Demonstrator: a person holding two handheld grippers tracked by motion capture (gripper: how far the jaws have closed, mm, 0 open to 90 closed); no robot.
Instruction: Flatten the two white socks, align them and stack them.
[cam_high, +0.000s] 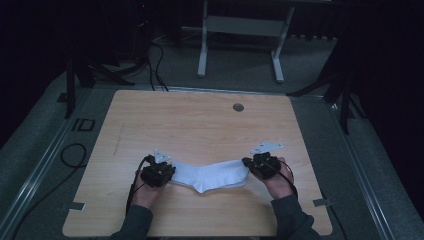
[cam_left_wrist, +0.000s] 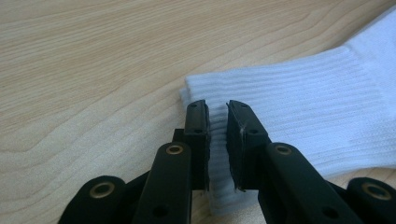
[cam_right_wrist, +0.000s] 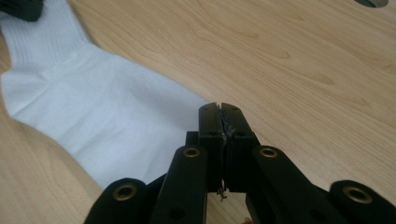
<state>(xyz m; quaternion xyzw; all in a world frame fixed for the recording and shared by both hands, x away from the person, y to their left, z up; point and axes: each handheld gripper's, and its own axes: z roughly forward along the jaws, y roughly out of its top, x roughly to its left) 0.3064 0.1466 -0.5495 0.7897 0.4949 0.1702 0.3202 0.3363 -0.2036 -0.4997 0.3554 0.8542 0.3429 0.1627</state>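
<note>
A white sock (cam_high: 210, 175) lies stretched across the near part of the wooden table (cam_high: 200, 120), bent at the heel. My left gripper (cam_high: 170, 173) is at the sock's left end. In the left gripper view its jaws (cam_left_wrist: 217, 109) pinch the ribbed cuff (cam_left_wrist: 303, 102), with fabric bunched between the pads. My right gripper (cam_high: 248, 164) is at the sock's right end. In the right gripper view its jaws (cam_right_wrist: 219, 109) are pressed together where the thin toe edge of the sock (cam_right_wrist: 93, 107) runs in between them.
A round grommet hole (cam_high: 238, 107) sits near the table's far edge. Behind the table stands a white desk frame (cam_high: 240, 30) on grey floor. Black cables (cam_high: 75, 155) lie on the floor at the left. Dark curtains surround the area.
</note>
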